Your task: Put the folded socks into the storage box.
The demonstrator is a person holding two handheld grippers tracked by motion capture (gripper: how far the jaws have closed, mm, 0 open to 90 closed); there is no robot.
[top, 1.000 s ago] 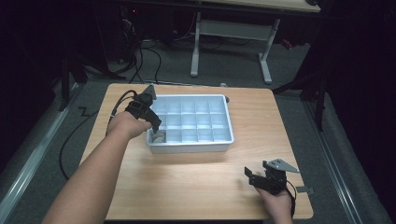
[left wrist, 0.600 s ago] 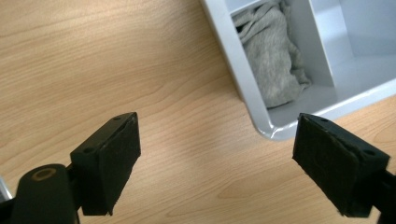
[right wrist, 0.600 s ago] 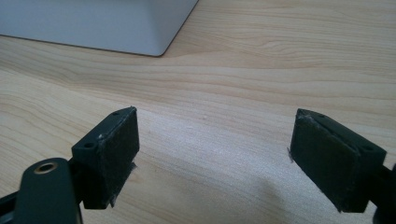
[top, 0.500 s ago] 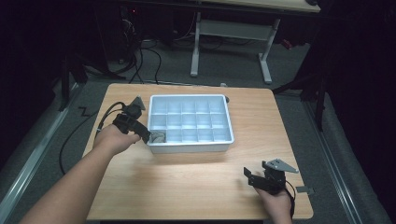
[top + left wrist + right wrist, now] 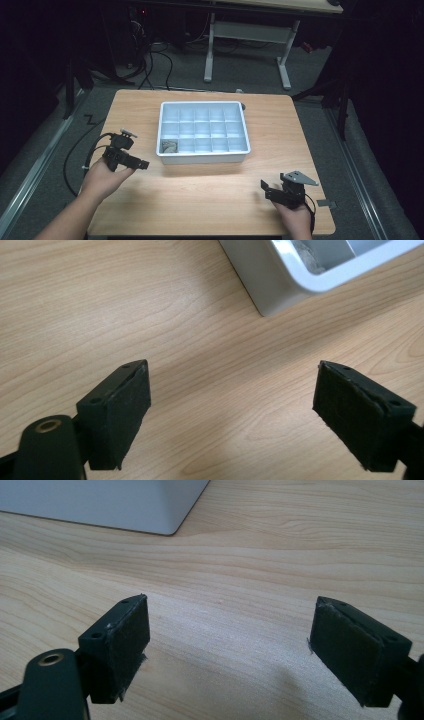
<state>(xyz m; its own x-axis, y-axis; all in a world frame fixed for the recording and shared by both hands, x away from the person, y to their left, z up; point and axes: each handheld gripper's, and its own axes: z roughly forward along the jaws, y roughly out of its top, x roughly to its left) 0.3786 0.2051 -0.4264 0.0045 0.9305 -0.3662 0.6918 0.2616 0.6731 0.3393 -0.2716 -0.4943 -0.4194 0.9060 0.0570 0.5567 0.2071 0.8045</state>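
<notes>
Resting at the near-left edge of the light wooden table (image 5: 210, 195), the left gripper (image 5: 131, 161) holds its jaws wide apart and empty. Well apart from it, the right gripper (image 5: 276, 192) gapes likewise at the near-right edge. Between them, farther back, the white compartmented plastic tray (image 5: 202, 157) holds a small grey object (image 5: 169, 146), too indistinct to identify, in its near-left compartment.
</notes>
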